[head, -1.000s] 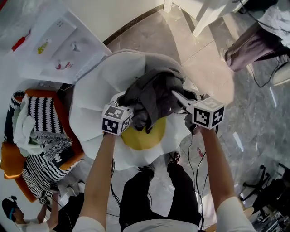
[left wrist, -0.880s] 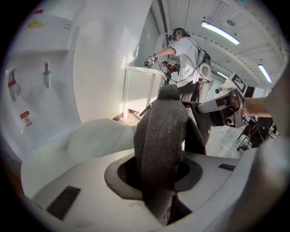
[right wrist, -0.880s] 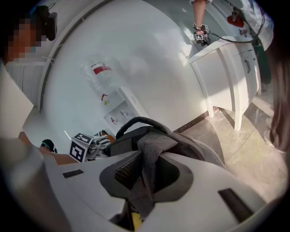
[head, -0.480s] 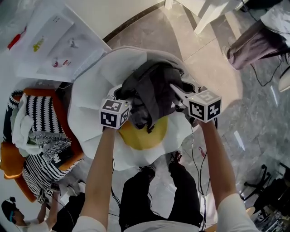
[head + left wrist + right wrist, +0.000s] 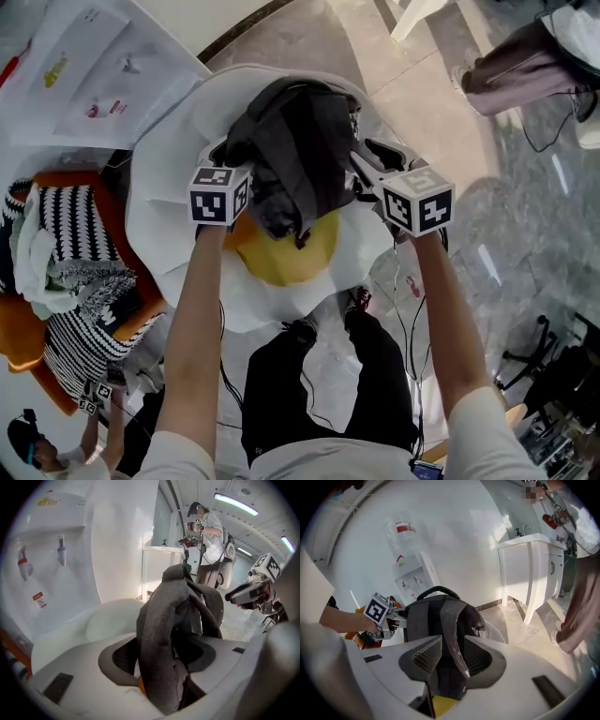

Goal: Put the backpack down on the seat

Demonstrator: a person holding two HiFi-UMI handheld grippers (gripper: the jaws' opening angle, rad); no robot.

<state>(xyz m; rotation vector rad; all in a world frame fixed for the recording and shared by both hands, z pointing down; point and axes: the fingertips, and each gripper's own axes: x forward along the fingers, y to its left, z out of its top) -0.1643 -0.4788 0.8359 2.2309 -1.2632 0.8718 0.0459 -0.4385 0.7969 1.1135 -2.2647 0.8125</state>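
Since a second ago, my left hand-held gripper (image 5: 158,657) and right hand-held gripper (image 5: 452,656) have been spreading. The straps (image 5: 453,620) lie loose between the jaws, so I judge the backpack (image 5: 295,141) is resting on the seat (image 5: 167,192).

Backpack (image 5: 292,141) rests on the seat (image 5: 167,183) (white, yellow-centred).

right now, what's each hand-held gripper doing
Left hand-held gripper: open, jaws just opened wider, backpack strap between them
Right hand-held gripper: open, jaws just opened wider, other strap between them

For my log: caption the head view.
Dark grey fabric backpack on white padded seat; left gripper and right gripper fingers just opened around its straps.
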